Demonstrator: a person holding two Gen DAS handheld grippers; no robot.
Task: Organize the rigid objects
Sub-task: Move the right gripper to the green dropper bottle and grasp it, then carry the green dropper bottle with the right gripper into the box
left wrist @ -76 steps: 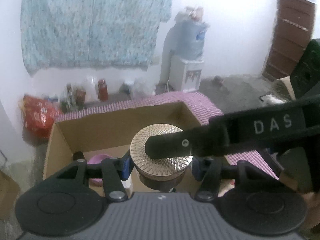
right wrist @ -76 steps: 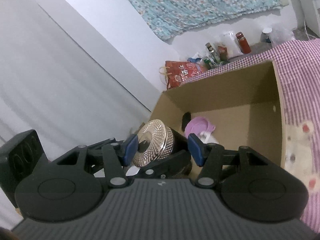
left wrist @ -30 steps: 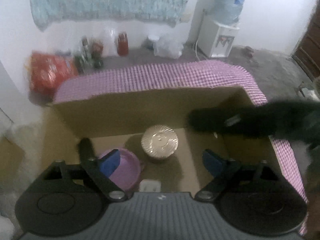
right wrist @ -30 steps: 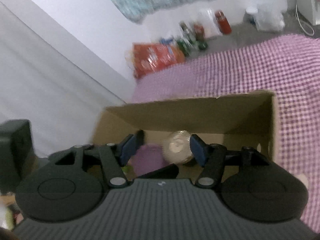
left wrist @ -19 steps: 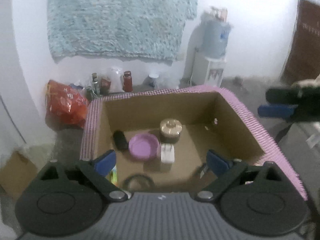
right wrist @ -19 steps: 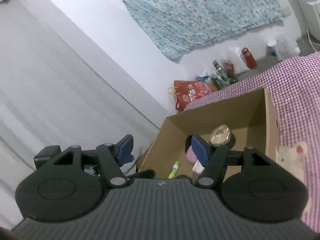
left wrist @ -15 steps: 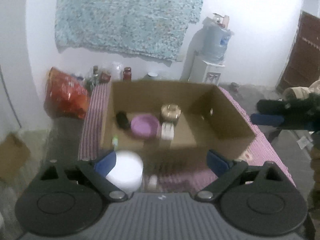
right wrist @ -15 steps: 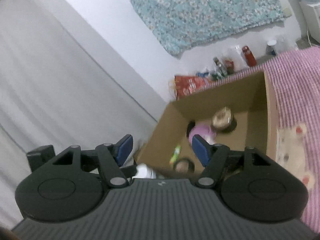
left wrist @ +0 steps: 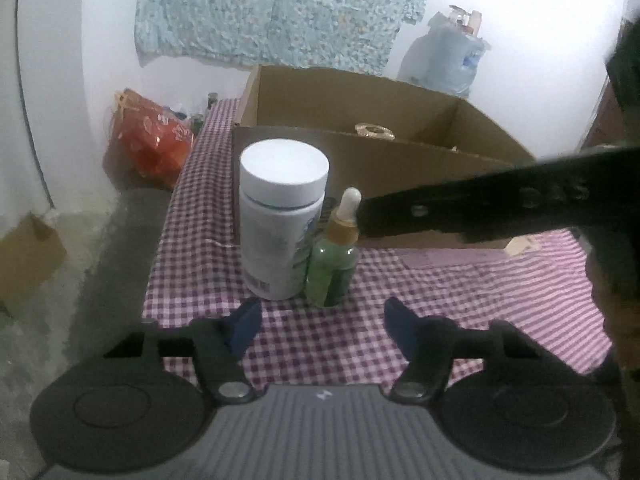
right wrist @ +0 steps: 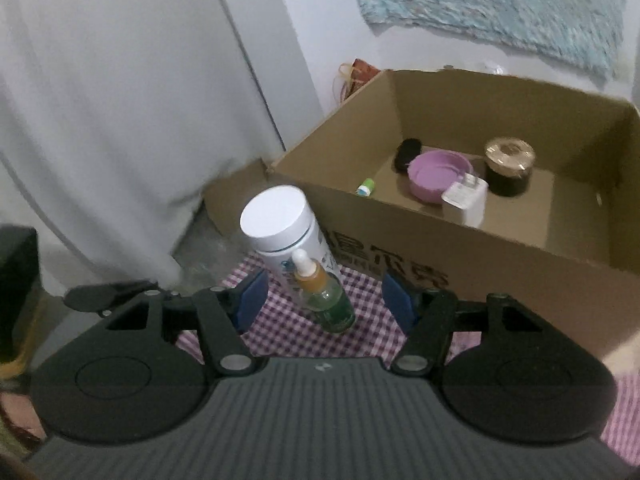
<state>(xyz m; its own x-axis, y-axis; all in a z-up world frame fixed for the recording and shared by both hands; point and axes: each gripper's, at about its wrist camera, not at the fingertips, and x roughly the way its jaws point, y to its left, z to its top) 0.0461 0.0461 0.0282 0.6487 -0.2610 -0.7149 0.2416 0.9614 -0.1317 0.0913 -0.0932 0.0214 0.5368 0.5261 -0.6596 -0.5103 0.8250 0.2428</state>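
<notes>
step: picking the next item, judged from two things left outside the box and both tools hanging empty before them.
left tool [left wrist: 322,326]: blue pads wide apart, nothing between them; it faces the jar and the dropper from the near side.
jar [left wrist: 282,220]: tall white plastic cylinder with a flat smooth lid and a printed label, upright on the cloth just in front of the box's near wall.
dropper [left wrist: 334,258]: small green glass bottle with an amber collar and a white rubber bulb, upright, close against the jar's right side; touching or not, I cannot tell.
cloth [left wrist: 440,280]: purple-and-white check fabric, soft and a little wrinkled, covering the tabletop.
box [right wrist: 460,248]: open brown cardboard, matte, printed characters on the near wall.
in the box: black oval thing [right wrist: 407,153] far left, green stick [right wrist: 366,187], shallow purple dish [right wrist: 438,174], white charger [right wrist: 466,198], dark jar with a ribbed gold lid [right wrist: 509,166] to the right.
right tool [right wrist: 322,300]: spread wide and empty, with the dropper lined up between its pads; in the left view one black finger reaches in beside the bulb.
next move: likely close on the dropper's glass body, not the soft bulb, without knocking the jar, then lift it over the near wall.
risk: smooth, narrow glass may slip or tip.
</notes>
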